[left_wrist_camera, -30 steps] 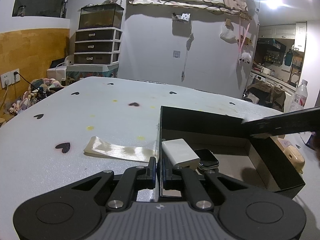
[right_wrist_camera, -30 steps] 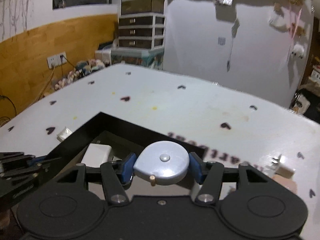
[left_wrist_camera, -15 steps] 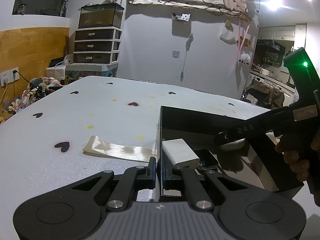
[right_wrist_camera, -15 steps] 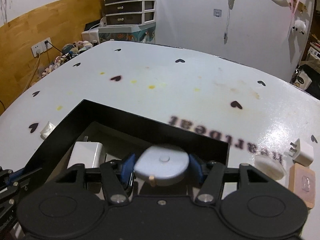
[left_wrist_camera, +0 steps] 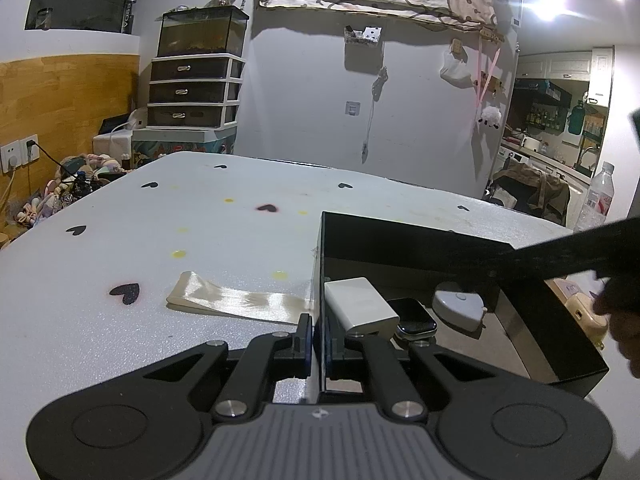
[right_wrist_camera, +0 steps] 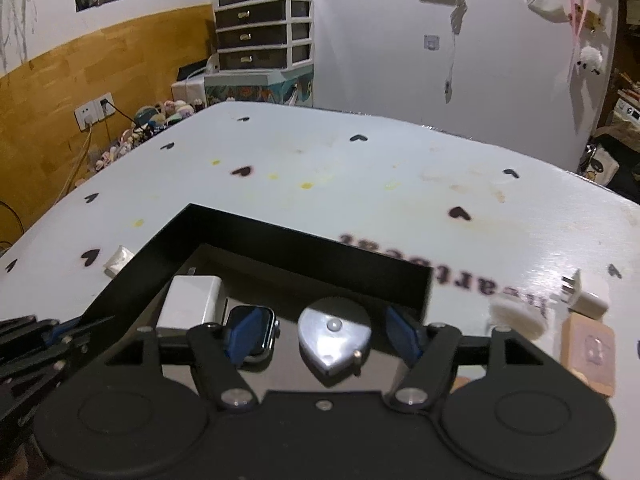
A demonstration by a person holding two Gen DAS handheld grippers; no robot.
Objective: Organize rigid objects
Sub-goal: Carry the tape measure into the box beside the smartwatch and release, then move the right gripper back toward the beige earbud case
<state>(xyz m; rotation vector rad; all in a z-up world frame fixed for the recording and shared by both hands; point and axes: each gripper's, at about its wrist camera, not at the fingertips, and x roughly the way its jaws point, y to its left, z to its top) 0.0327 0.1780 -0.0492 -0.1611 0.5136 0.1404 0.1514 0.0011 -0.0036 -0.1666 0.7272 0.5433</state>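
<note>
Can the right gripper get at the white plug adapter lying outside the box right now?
Probably yes. The right gripper is open over the black box, its tape measure released, and the white plug adapter lies uncovered on the table to its right.

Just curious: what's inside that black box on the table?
Inside the black cardboard box: a white rectangular charger, a dark smartwatch and a silver teardrop-shaped tape measure. The tongs cover the box's near floor.

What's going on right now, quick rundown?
Left gripper shut on black box wall. Right gripper open above the silver tape measure, lying in box beside smartwatch. Nothing blocking.
</note>
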